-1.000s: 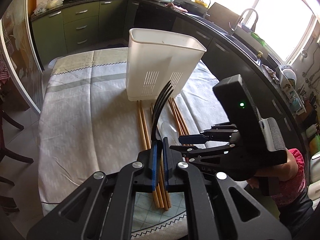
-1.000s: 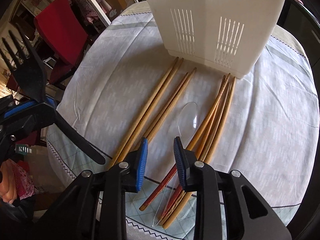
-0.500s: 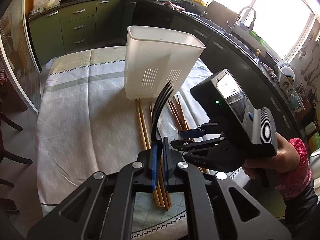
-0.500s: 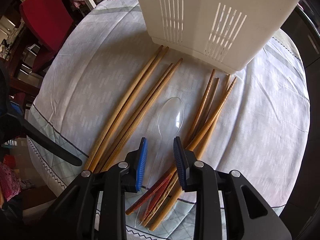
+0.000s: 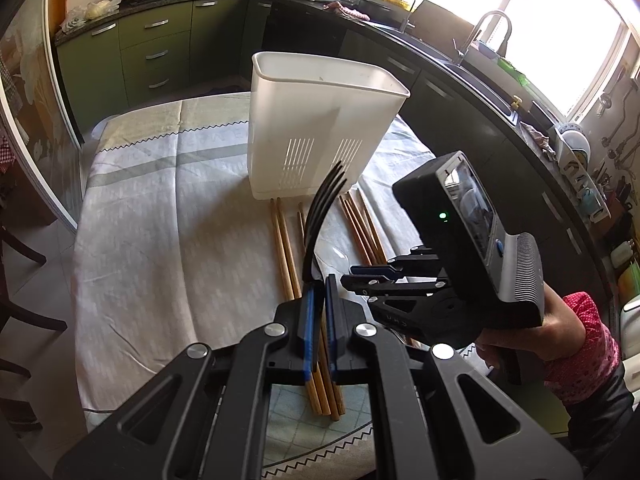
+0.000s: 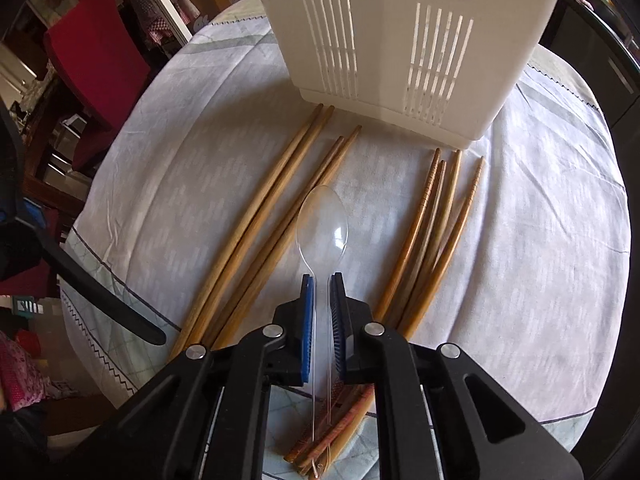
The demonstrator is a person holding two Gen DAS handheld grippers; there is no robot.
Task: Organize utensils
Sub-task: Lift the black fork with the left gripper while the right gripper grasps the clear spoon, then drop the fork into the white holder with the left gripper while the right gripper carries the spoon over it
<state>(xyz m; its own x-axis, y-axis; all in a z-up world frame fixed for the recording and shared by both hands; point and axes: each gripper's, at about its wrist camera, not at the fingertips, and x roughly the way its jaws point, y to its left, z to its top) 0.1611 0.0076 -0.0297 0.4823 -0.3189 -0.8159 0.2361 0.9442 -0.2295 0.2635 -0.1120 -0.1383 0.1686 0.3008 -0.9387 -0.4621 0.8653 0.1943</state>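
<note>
My left gripper (image 5: 319, 282) is shut on a black plastic fork (image 5: 324, 206), tines up, held above the table in front of the white slotted utensil holder (image 5: 320, 128). My right gripper (image 6: 322, 282) has closed around the handle of a clear plastic spoon (image 6: 323, 220) that lies on the cloth between the wooden chopsticks (image 6: 256, 220) on its left and another bunch of chopsticks (image 6: 436, 220) on its right. The holder (image 6: 400, 32) stands just beyond them. The right gripper also shows in the left wrist view (image 5: 380, 276), low over the chopsticks.
The table (image 5: 160, 240) has a pale cloth; its round front edge is close below both grippers. A red chair (image 6: 96, 60) stands to the left. Kitchen counters and a sink (image 5: 480, 60) lie beyond the table.
My right gripper moved forward over the clear spoon and narrowed its jaws around the handle. The left gripper kept the fork and barely moved.
</note>
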